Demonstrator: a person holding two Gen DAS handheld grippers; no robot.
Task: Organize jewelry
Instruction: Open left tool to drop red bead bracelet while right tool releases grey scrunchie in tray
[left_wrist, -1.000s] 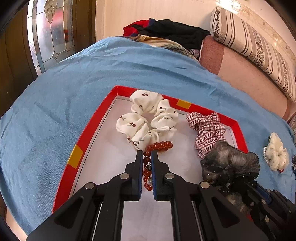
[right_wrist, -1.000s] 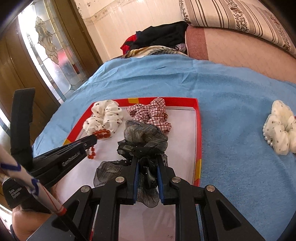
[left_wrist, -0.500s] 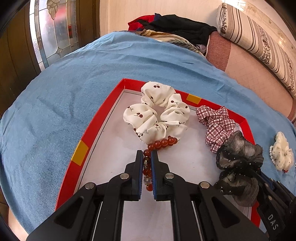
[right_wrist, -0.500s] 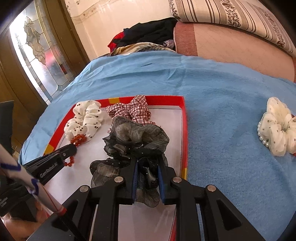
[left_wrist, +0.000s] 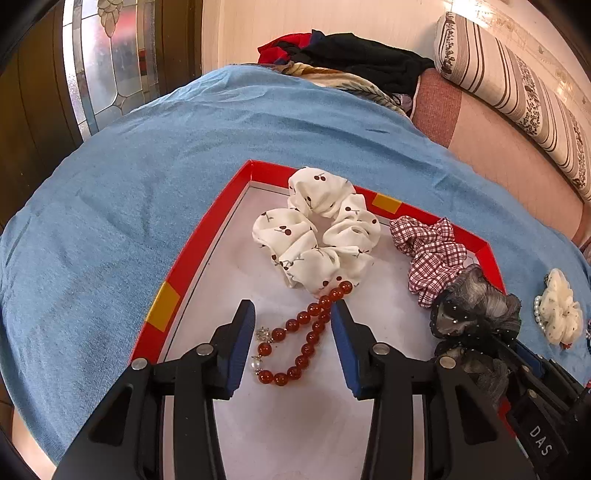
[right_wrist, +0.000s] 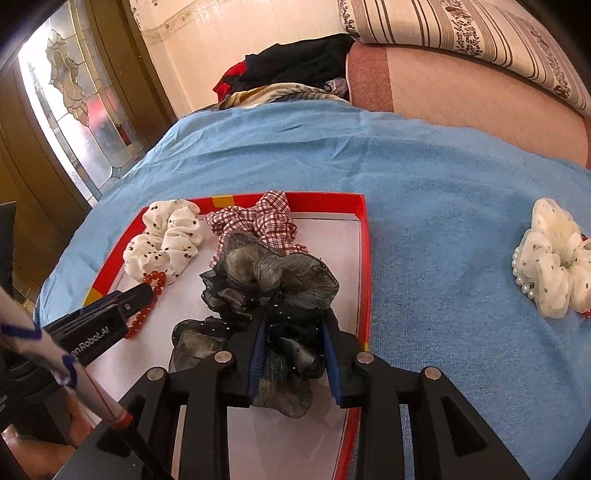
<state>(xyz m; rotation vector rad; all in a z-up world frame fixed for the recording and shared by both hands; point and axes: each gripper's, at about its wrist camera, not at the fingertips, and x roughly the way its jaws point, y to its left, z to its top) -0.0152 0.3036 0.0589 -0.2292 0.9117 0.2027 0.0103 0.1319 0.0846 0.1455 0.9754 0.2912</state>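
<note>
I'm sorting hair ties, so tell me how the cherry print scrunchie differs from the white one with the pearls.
The cherry print scrunchie lies inside the red tray; the pearl scrunchie lies outside it on the blue cloth. The first has small red cherries; the second has sparse dark dots. The second has a string of pearls along one edge; the first has none of its own, only the red bead bracelet at its edge. Both are whitish, gathered fabric rings lying flat.

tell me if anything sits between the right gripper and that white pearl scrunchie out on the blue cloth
Yes. The right gripper, jaws opening, has the grey-black scrunchie between them, and the tray's red rim lies between it and the white pearl scrunchie; beyond is bare blue cloth.
</note>
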